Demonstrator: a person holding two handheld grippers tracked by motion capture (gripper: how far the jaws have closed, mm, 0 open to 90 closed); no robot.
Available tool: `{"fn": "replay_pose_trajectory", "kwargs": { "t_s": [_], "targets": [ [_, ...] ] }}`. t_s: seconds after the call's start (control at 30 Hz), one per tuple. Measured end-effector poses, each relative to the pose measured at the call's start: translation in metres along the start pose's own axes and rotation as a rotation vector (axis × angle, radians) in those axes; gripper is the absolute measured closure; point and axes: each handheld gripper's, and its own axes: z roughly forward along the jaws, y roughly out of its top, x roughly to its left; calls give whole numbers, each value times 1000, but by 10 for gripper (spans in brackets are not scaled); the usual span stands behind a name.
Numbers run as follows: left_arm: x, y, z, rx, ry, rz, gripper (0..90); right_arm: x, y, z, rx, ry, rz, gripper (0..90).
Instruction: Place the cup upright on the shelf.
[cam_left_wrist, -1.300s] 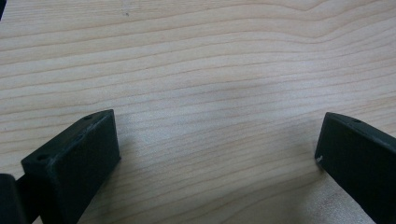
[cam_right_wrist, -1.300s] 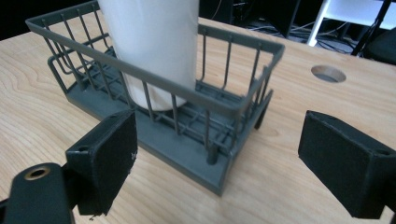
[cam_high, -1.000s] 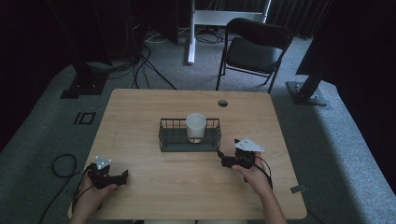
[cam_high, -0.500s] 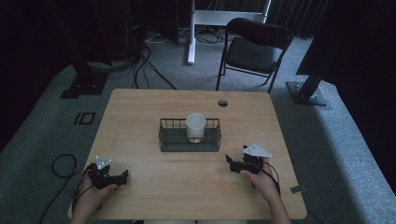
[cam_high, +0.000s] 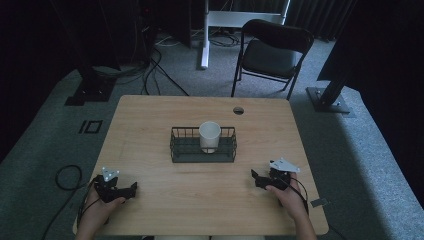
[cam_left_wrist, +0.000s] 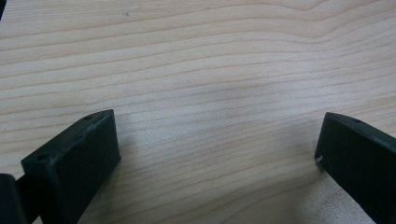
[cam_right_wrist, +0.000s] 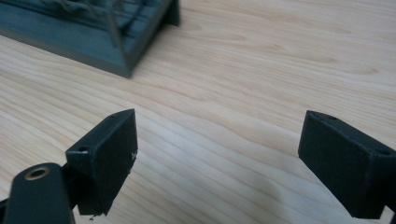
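A white cup (cam_high: 209, 136) stands upright inside a dark wire basket (cam_high: 181, 148) at the middle of the wooden table (cam_high: 150, 120). My left gripper (cam_high: 132, 189) rests near the front left corner, held by a hand; in the left gripper view it (cam_left_wrist: 217, 149) is open over bare wood. My right gripper (cam_high: 254, 176) lies near the front right, below and right of the basket. In the right gripper view it (cam_right_wrist: 217, 144) is open with nothing between the jaws, and a corner of the basket's base (cam_right_wrist: 100, 49) shows at upper left.
A black folding chair (cam_high: 272, 50) stands beyond the table's far edge. A round cable hole (cam_high: 238, 110) sits near the far edge. Cables (cam_high: 65, 175) lie on the grey carpet at the left, and dark stand bases (cam_high: 327, 97) flank the table.
My right gripper has drawn back from the basket's right end toward the front right of the table. The left gripper has stayed put.
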Motion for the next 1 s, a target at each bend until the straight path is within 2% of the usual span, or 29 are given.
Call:
{"fn": "replay_pose_trajectory", "kwargs": {
  "t_s": [0.43, 0.8, 1.0],
  "targets": [
    [0, 0, 0, 0, 0, 0, 0, -20, -8, -11, 36, -85, 56, 117],
    [0, 0, 0, 0, 0, 0, 0, -33, -16, -19, 115, -148, 89, 117],
    [0, 0, 0, 0, 0, 0, 0, -33, -21, -23, 177, -113, 49, 116]
  ]
}}
